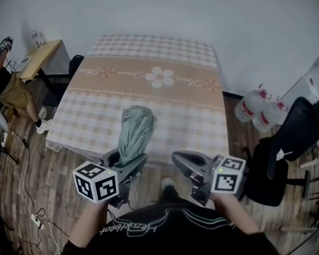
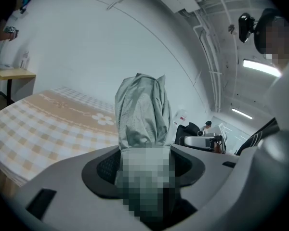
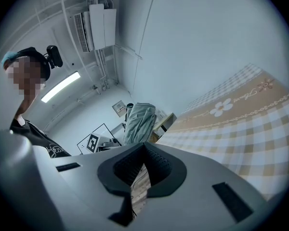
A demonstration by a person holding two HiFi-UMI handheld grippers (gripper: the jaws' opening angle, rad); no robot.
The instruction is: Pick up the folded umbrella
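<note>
Left gripper clamped low on folded umbrella, bulk pointing 12 o'clock, may pivot or slip; right gripper at 3 o'clock pinched together, empty.

The head view looks steeply down onto the beige checked bed; both gripper views face across it from close, sharing the grey-green folded umbrella.

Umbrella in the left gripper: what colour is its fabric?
The umbrella is a pale grey-green, which shows best in the left gripper view.
</note>
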